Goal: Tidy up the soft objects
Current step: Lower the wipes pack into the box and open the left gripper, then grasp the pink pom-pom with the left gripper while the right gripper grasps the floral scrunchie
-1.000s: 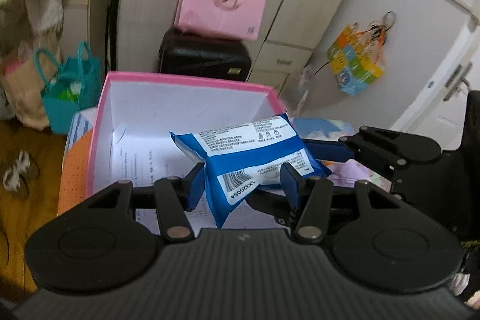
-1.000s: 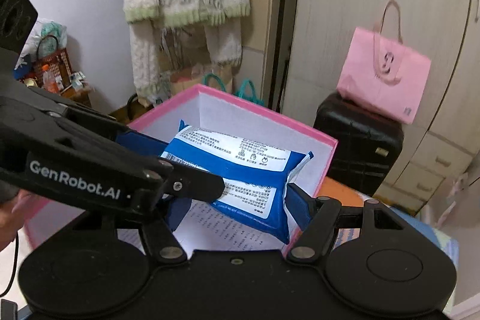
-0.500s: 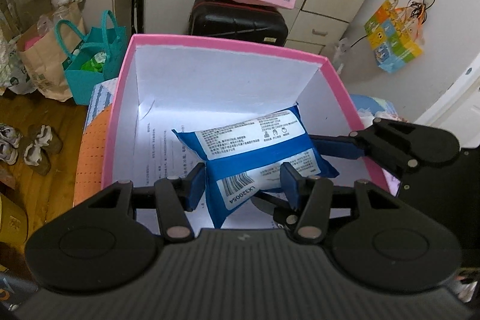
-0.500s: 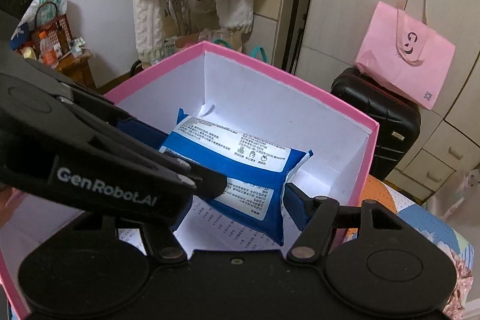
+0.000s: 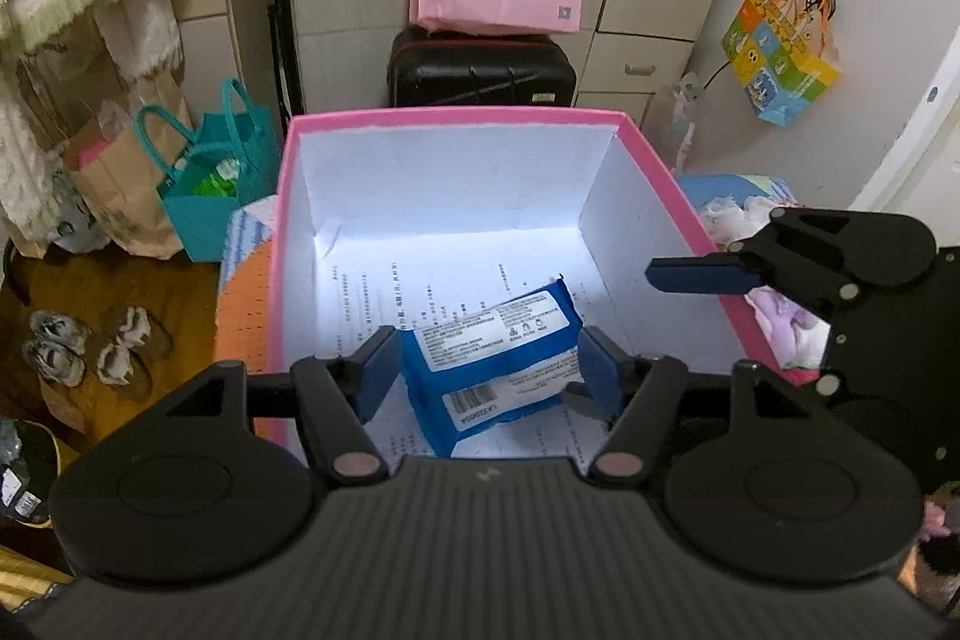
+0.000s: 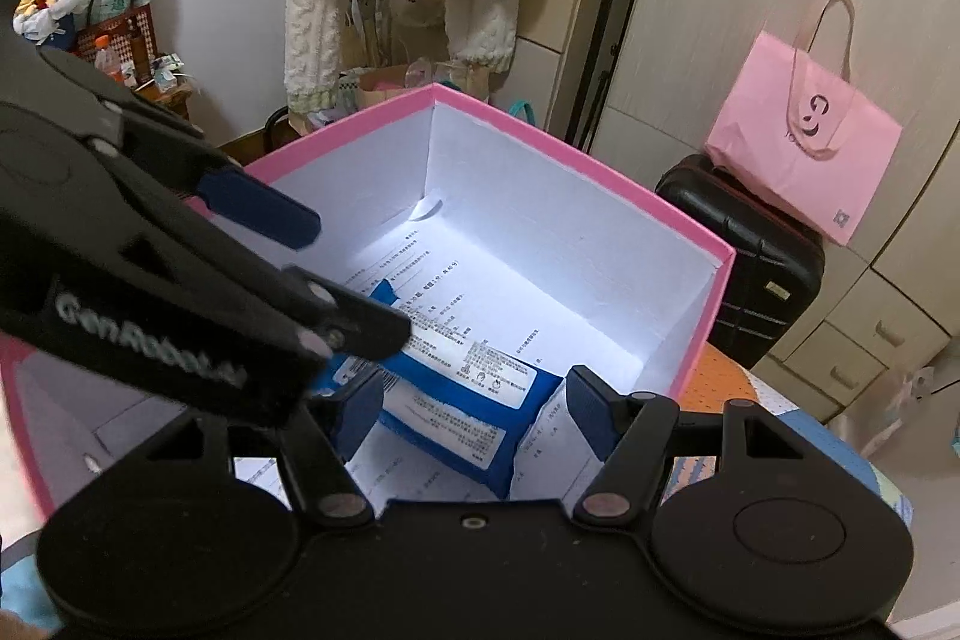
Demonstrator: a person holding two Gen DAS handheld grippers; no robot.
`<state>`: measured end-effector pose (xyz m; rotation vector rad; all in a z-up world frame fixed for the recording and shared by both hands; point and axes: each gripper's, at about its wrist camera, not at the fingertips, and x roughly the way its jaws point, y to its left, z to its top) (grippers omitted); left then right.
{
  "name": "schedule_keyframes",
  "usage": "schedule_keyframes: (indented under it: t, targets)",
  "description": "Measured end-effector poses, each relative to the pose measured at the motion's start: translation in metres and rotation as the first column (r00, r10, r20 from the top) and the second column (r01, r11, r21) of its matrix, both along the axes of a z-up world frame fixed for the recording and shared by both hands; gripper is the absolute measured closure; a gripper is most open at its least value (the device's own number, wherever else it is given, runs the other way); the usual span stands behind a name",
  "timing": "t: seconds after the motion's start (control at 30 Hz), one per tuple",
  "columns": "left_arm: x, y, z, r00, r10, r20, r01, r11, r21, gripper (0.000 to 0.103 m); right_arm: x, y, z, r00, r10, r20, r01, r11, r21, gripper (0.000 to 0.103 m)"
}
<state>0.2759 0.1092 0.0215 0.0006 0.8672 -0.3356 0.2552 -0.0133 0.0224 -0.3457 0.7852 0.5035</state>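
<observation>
With the blue wet-wipes pack (image 5: 489,364) lying on the pink box's (image 5: 456,119) floor, left tongs (image 5: 489,370) have just opened, apparently clear; right tongs (image 6: 474,415) wide, empty; fabrics at three o'clock remain.

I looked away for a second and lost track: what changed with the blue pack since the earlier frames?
The blue pack went down from above the pink box onto its paper-lined floor. The left gripper has just been opening and its pads stand clear of the pack; the right gripper also straddles it without pressing. The box stayed put.
</observation>
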Motion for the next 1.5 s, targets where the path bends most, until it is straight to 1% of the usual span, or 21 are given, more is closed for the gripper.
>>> schedule_keyframes:
  t: [0.17,0.3,0.43,0.47,0.5,0.53,0.6,0.77,0.9,1.03,1.17,1.33,1.43,1.5]
  targets:
    - [-0.019,0.007,0.014,1.0,0.0,0.02,0.0,1.0,0.006,0.037,-0.018,-0.005,0.013,1.0,0.013,0.027,-0.013,1.0,0.009,0.031]
    - [-0.037,0.008,0.024,0.999,-0.021,0.033,0.021,1.0,0.015,0.037,-0.034,-0.01,0.023,0.999,0.026,0.038,-0.027,0.999,0.031,0.031]
    - [-0.055,0.008,0.035,0.998,-0.047,0.032,0.047,0.999,0.007,0.036,-0.05,-0.017,0.034,0.998,0.035,0.052,-0.037,0.998,0.044,0.031]
    - [-0.059,0.008,0.037,0.998,-0.052,0.03,0.052,0.999,0.004,0.032,-0.054,-0.02,0.036,0.998,0.037,0.055,-0.039,0.998,0.047,0.031]
    - [-0.063,0.008,0.04,0.998,-0.056,0.031,0.056,0.998,-0.003,0.024,-0.058,-0.022,0.039,0.998,0.038,0.057,-0.041,0.998,0.052,0.031]
    - [-0.067,0.009,0.042,0.998,-0.06,0.036,0.061,0.998,-0.015,0.023,-0.063,-0.026,0.043,0.997,0.041,0.06,-0.044,0.997,0.059,0.031]
    - [-0.076,0.009,0.044,0.997,-0.066,0.041,0.067,0.997,-0.024,0.022,-0.073,-0.035,0.048,0.997,0.039,0.071,-0.045,0.996,0.083,0.031]
    - [-0.102,0.001,0.051,0.992,-0.09,0.083,0.09,0.996,0.003,0.022,-0.104,-0.068,0.056,0.996,-0.006,0.086,-0.008,0.986,0.165,0.029]
    - [-0.126,-0.013,0.054,0.984,-0.133,0.118,0.13,0.991,0.031,0.017,-0.131,-0.102,0.06,0.99,-0.065,0.123,0.043,0.984,0.175,0.029]
    - [-0.147,-0.033,0.053,0.971,-0.2,0.131,0.195,0.98,0.045,0.017,-0.156,-0.146,0.062,0.975,-0.163,0.153,0.135,0.974,0.18,0.028]
    - [-0.163,-0.058,0.049,0.953,-0.273,0.132,0.27,0.962,0.041,0.017,-0.171,-0.184,0.058,0.957,-0.242,0.157,0.211,0.959,0.191,0.027]
    - [-0.179,-0.096,0.038,0.928,-0.343,0.149,0.338,0.939,0.058,0.017,-0.182,-0.214,0.044,0.951,-0.278,0.136,0.248,0.947,0.203,0.027]
    - [-0.184,-0.115,0.03,0.922,-0.354,0.157,0.349,0.935,0.062,0.017,-0.185,-0.224,0.034,0.952,-0.279,0.126,0.25,0.945,0.21,0.027]
    - [-0.185,-0.124,0.023,0.923,-0.352,0.157,0.346,0.936,0.064,0.017,-0.187,-0.229,0.029,0.955,-0.27,0.126,0.239,0.946,0.217,0.027]
